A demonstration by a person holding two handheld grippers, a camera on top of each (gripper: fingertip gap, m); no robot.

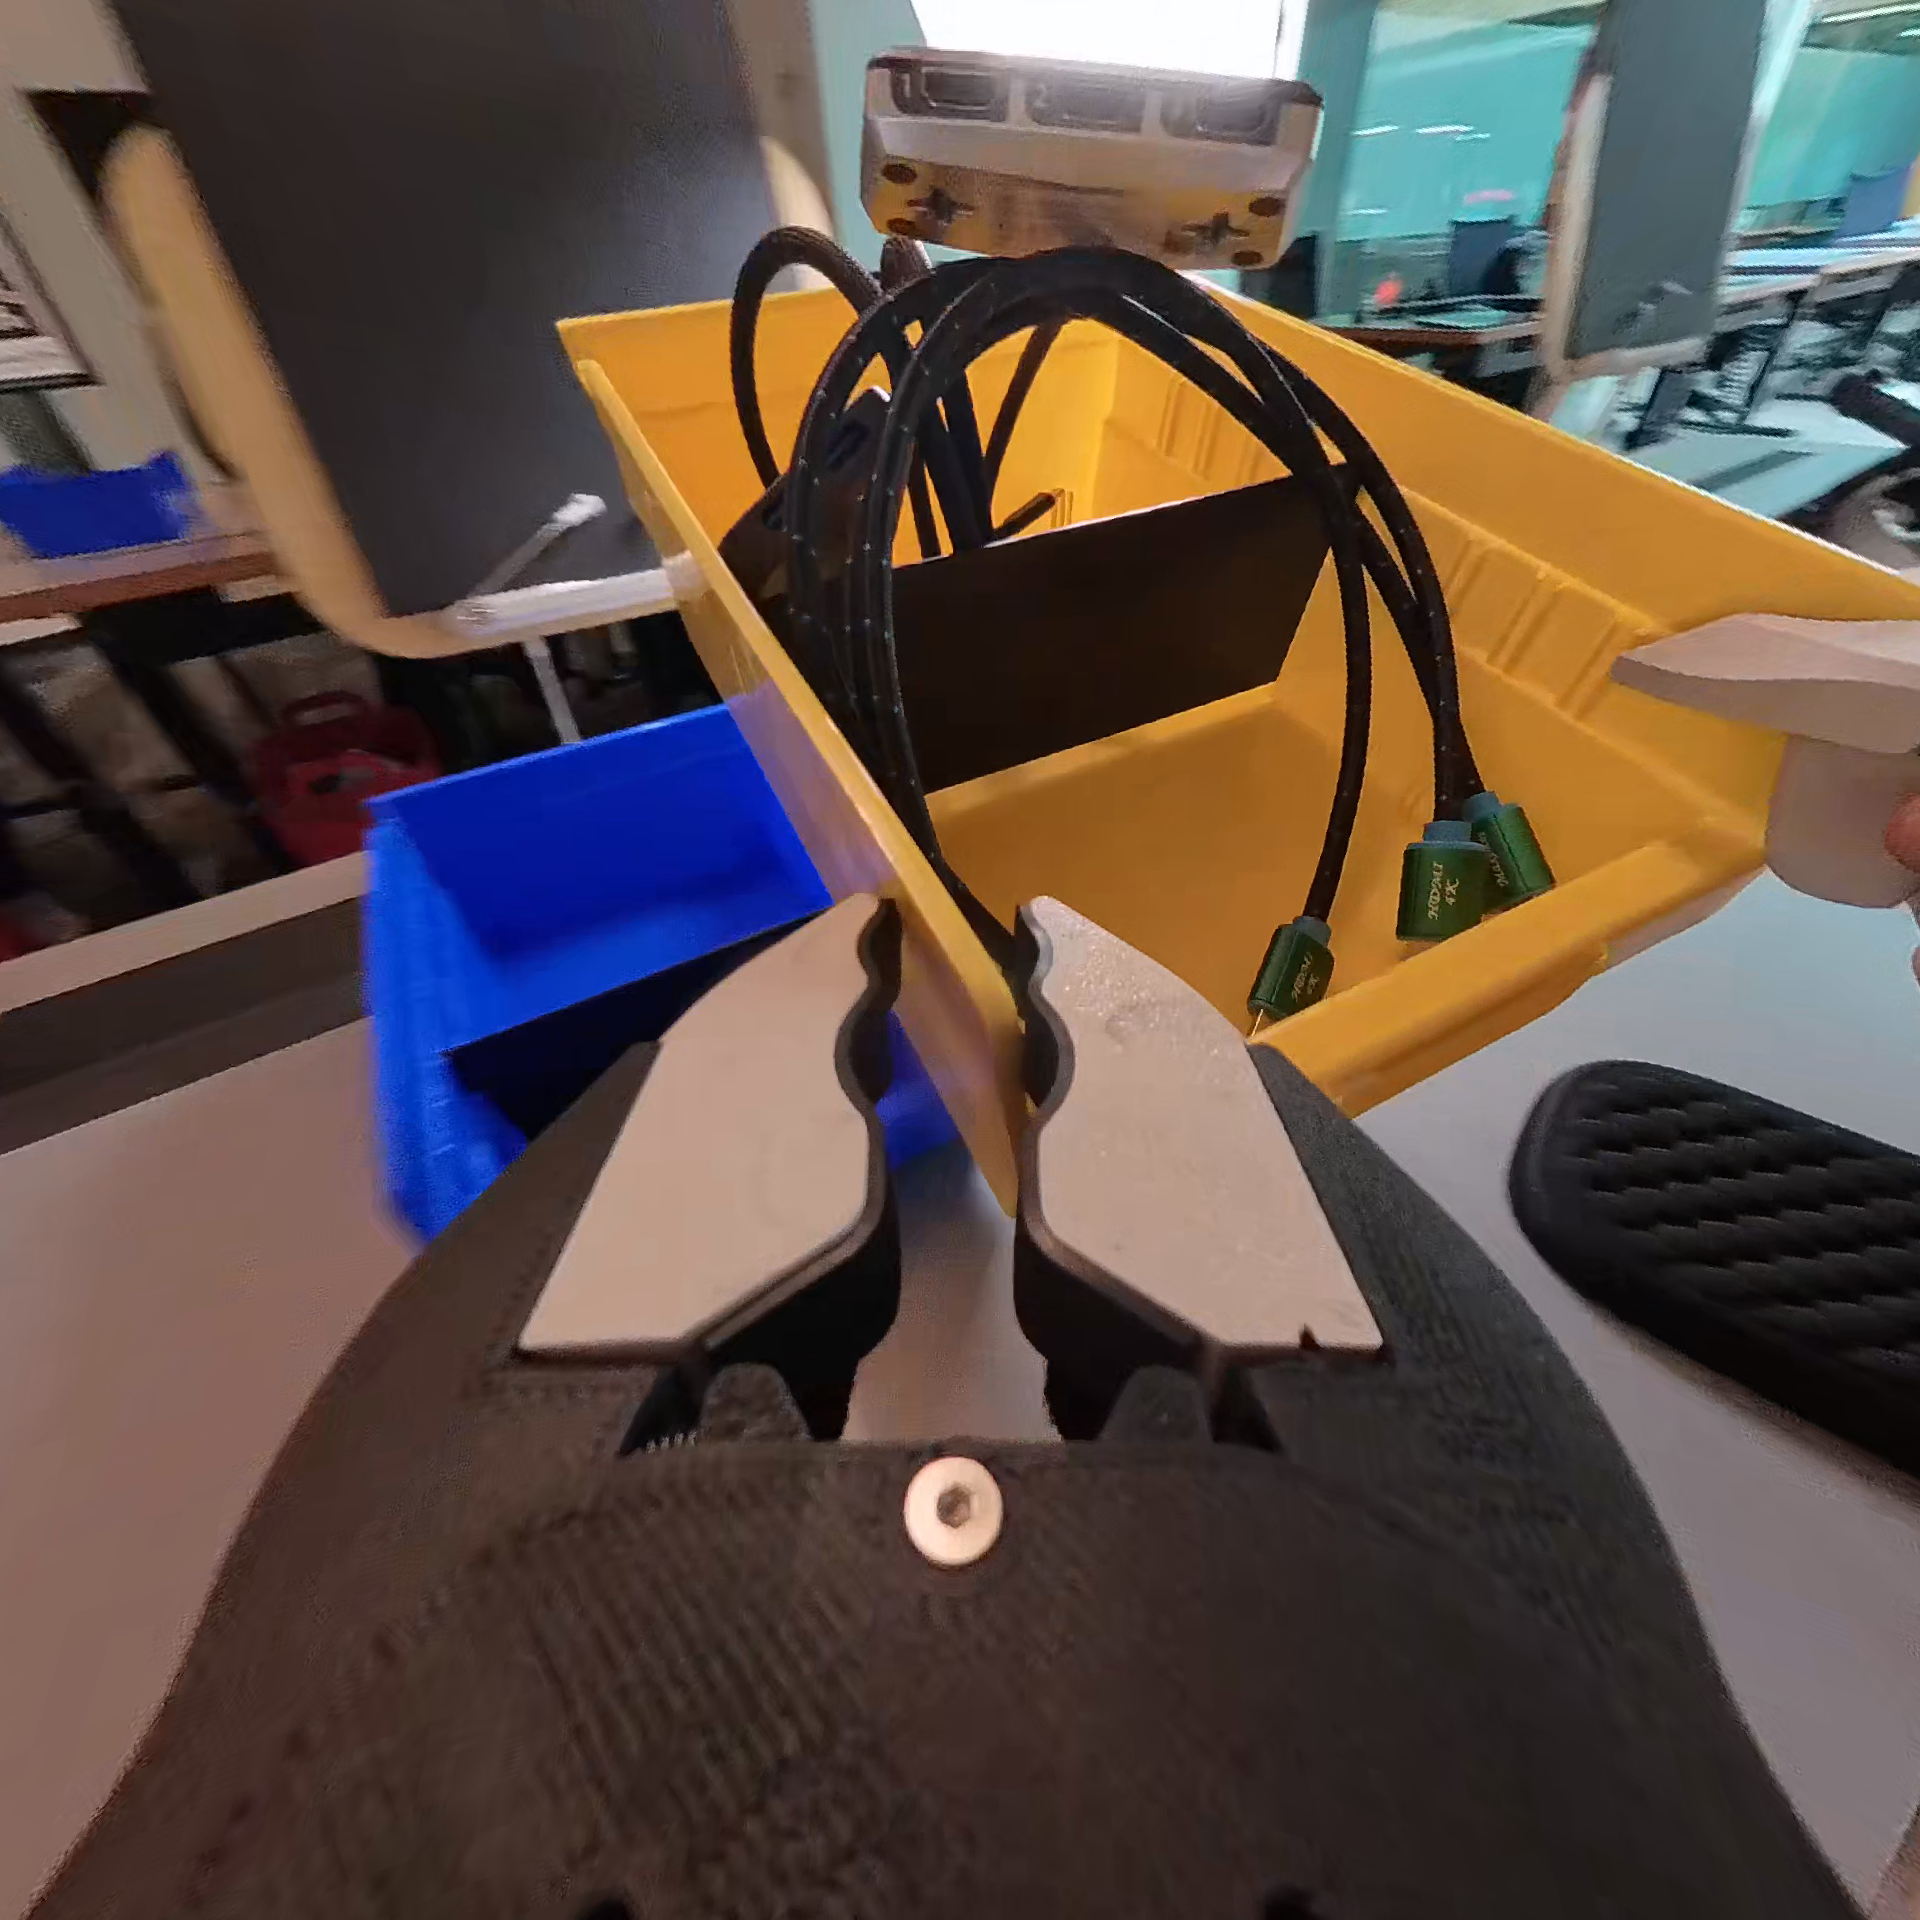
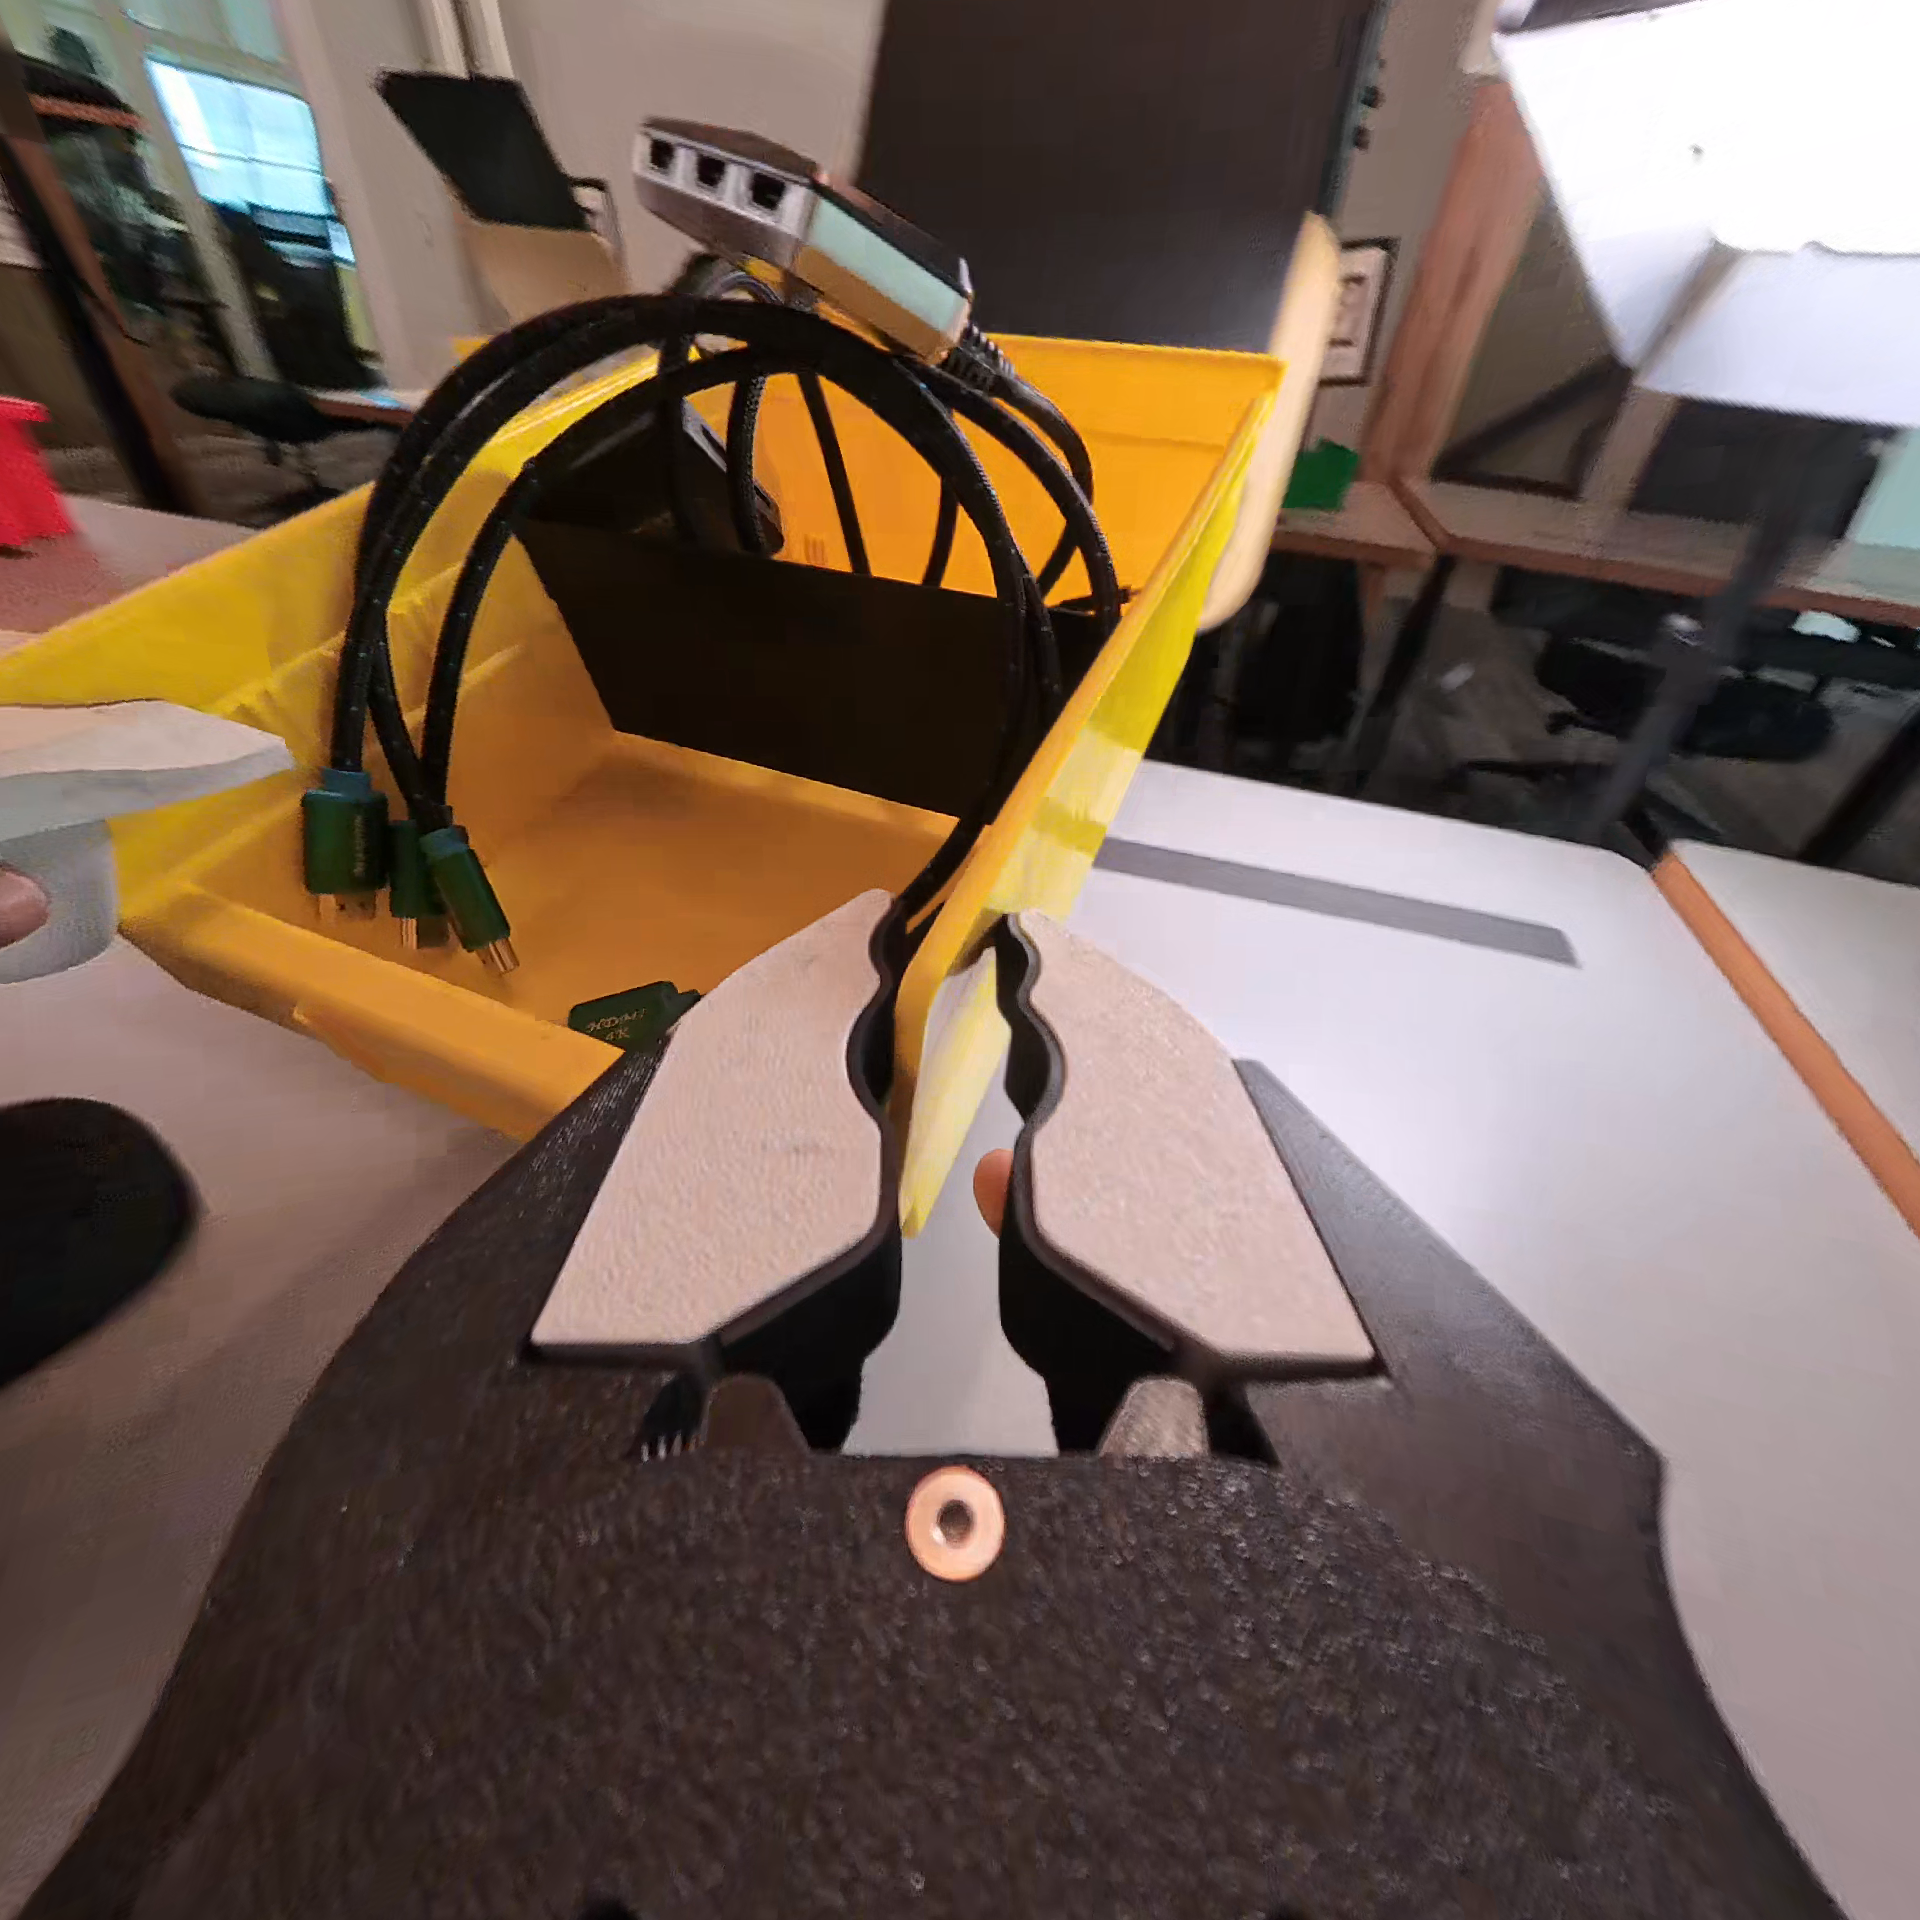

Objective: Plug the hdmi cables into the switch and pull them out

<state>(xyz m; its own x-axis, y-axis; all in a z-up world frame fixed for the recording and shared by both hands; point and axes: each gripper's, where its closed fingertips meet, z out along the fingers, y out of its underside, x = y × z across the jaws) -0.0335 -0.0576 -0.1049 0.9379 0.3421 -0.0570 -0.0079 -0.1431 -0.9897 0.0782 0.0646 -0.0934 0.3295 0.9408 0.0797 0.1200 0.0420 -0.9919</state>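
Note:
A yellow bin (image 1: pixel 1558 540) holds looped black braided HDMI cables (image 1: pixel 1247 343) with green plugs (image 1: pixel 1444 894) hanging toward its front. A silver switch (image 1: pixel 1081 156) with a row of ports rests on top of the cable loops. My left gripper (image 1: pixel 956 925) is shut on the bin's left side wall. My right gripper (image 2: pixel 951 920) is shut on the yellow bin's (image 2: pixel 208 644) right side wall. The right wrist view also shows the switch (image 2: pixel 800 229), the cables (image 2: pixel 436 468) and the plugs (image 2: pixel 343 831). The bin looks tilted in both views.
A blue bin (image 1: pixel 582 883) stands just left of the yellow one. A black divider (image 1: pixel 1091 644) crosses the yellow bin. A black mesh pad (image 1: pixel 1745 1247) lies on the grey table (image 2: pixel 1351 1143) in front. Desks and chairs stand behind.

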